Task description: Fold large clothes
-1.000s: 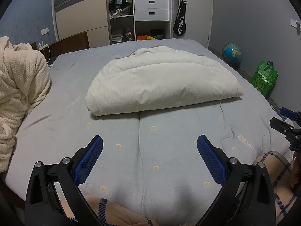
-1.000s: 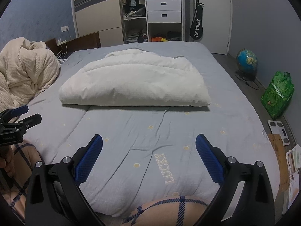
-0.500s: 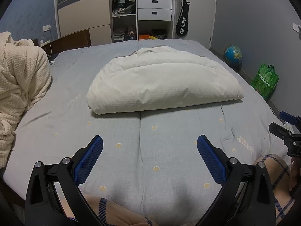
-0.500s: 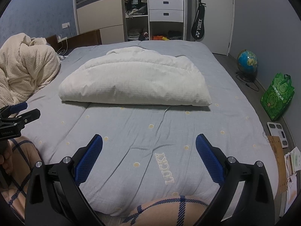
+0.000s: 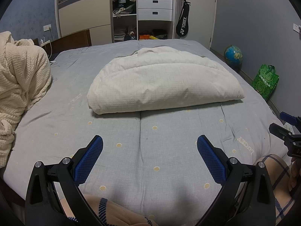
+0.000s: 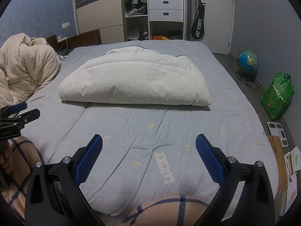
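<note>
A large white quilted garment (image 5: 163, 86) lies folded in a long bundle across the middle of the grey bed (image 5: 141, 146); it also shows in the right wrist view (image 6: 135, 82). My left gripper (image 5: 150, 143) is open and empty, held above the bed's near edge, well short of the garment. My right gripper (image 6: 149, 141) is open and empty too, over the "LUCKY" lettering (image 6: 163, 168). Each gripper shows at the edge of the other's view: the right gripper (image 5: 284, 126) and the left gripper (image 6: 20, 111).
A cream knitted blanket (image 5: 20, 79) is heaped on the bed's left side. A globe (image 6: 246, 60), a green bag (image 6: 277, 96) and a scale (image 6: 278, 131) stand on the floor to the right. A wardrobe (image 5: 143, 9) stands behind the bed. My knees in checked fabric (image 6: 165, 209) are at the bed's edge.
Both grippers have tilted up a little, so the bed and garment sit slightly lower in view. Both stay open and empty. The garment has not moved.
</note>
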`<action>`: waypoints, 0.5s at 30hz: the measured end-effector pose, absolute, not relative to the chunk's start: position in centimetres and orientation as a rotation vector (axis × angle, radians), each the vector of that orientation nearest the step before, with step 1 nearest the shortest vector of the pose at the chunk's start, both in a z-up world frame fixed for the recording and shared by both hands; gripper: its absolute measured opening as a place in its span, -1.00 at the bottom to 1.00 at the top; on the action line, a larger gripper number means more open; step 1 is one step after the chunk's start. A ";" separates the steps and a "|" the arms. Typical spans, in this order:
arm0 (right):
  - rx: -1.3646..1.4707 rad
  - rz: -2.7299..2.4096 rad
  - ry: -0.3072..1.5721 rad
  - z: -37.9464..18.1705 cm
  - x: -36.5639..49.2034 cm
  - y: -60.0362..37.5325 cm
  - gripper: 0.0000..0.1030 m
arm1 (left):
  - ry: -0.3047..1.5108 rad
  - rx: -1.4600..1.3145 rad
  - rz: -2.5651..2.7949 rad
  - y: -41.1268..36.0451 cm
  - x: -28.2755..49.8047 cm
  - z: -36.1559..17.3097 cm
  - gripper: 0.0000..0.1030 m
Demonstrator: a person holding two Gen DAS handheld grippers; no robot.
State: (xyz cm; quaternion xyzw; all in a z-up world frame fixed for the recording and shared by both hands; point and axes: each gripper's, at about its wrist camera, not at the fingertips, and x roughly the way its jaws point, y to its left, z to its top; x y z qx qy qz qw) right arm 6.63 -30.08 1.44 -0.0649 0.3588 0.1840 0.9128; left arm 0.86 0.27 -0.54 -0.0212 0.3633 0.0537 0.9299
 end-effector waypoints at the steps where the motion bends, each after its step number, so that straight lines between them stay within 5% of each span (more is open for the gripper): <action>1: -0.134 0.379 0.739 1.5 6.6 -30.1 0.84 | 0.744 -0.044 0.110 0.3 0.9 -0.5 0.87; 15: -0.130 0.379 0.735 1.4 6.6 -30.2 0.84 | 0.745 -0.044 0.110 0.3 0.9 -0.5 0.87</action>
